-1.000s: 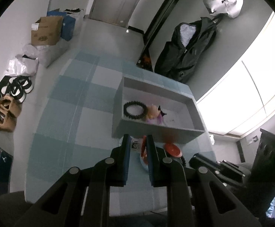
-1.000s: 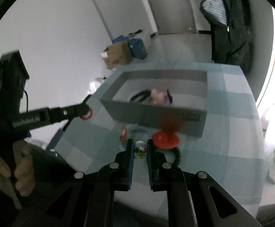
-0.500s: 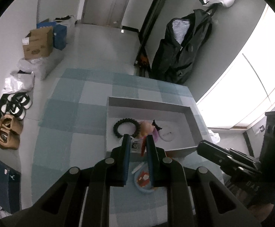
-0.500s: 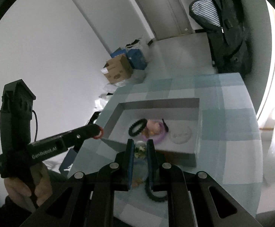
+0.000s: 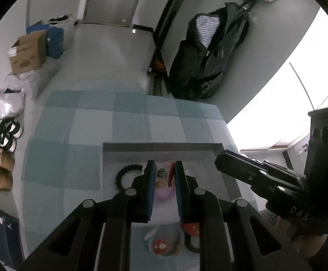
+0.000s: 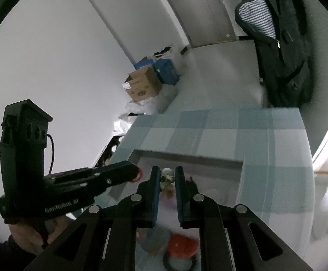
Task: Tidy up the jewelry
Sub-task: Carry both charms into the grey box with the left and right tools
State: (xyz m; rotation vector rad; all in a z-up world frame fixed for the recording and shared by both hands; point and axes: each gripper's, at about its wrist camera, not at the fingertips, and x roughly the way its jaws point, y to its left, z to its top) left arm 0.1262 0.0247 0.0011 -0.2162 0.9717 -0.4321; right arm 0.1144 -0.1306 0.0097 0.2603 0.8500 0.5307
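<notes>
Both grippers have carried over the grey tray (image 5: 164,145) — left gripper (image 5: 163,176) clenched on a red piece (image 5: 170,176), right gripper (image 6: 166,178) grasping a small charm (image 6: 166,177) — ready for release inside.

The left tool (image 6: 134,174) body reads "GenRobot AI".

I see black bracelet (image 5: 125,176) half behind my left finger | items (image 6: 177,246) near tray (image 6: 186,158) blurred
</notes>
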